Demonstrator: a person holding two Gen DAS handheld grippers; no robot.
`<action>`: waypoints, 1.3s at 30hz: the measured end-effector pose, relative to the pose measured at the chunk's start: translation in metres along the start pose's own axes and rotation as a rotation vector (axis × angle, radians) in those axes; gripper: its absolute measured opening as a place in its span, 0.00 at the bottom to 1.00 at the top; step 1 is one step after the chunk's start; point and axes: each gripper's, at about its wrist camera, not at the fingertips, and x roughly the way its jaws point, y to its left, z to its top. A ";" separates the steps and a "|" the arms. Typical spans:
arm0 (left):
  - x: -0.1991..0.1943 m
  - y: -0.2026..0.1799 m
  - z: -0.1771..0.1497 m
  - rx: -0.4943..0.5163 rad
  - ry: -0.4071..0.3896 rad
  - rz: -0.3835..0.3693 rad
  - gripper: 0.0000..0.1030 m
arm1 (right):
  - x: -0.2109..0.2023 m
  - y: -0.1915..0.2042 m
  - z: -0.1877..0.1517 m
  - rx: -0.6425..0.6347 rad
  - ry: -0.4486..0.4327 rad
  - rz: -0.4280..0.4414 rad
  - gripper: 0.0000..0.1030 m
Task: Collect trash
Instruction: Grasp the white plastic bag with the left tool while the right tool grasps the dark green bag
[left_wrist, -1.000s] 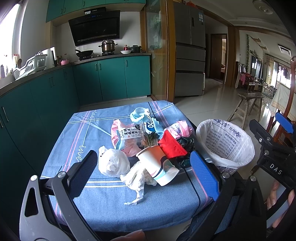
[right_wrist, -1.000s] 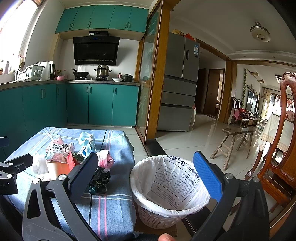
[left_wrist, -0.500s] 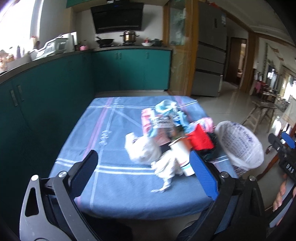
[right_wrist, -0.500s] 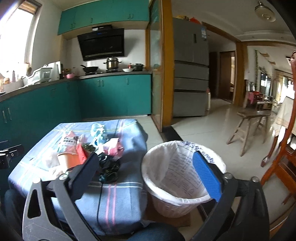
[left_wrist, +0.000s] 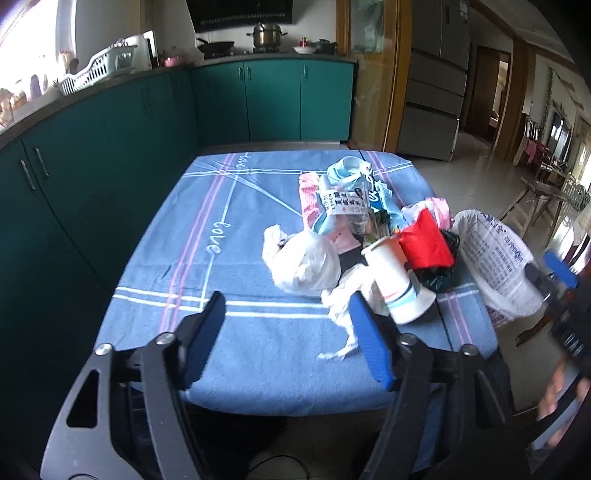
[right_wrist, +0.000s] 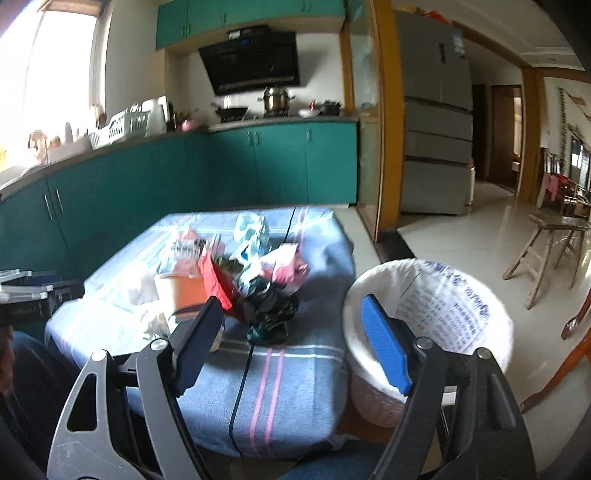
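Hovering over the near edge of the blue worktop (left_wrist: 207, 221), the left claw (left_wrist: 288, 332) is spread wide and holds nothing. Past it sits one pile of trash: one white plastic bag (left_wrist: 303, 262), one paper cup (left_wrist: 397, 284) lying on its side, one red wrapper (left_wrist: 424, 240). One white-lined trash basket (right_wrist: 454, 306) stands beside the worktop. The right claw (right_wrist: 291, 339) is wide too, empty.

One table (left_wrist: 258, 350), blue cloth. One lined trash basket (left_wrist: 491, 258) at its 3 o'clock. On the cloth: one paper cup (left_wrist: 395, 284), one red wrapper (left_wrist: 424, 240), one white plastic bag (left_wrist: 306, 262), one dark crumpled bag (right_wrist: 271, 314); remaining wrappers overlap, uncountable.
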 end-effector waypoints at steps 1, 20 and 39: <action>0.004 -0.002 0.006 0.003 -0.002 -0.020 0.71 | 0.006 -0.001 -0.001 0.005 0.014 0.003 0.75; 0.142 -0.018 0.117 0.223 0.253 -0.273 0.87 | 0.149 0.004 0.011 -0.047 0.306 0.046 0.62; 0.136 -0.023 0.112 0.227 0.071 -0.194 0.89 | 0.147 0.003 0.013 -0.171 0.305 0.169 0.80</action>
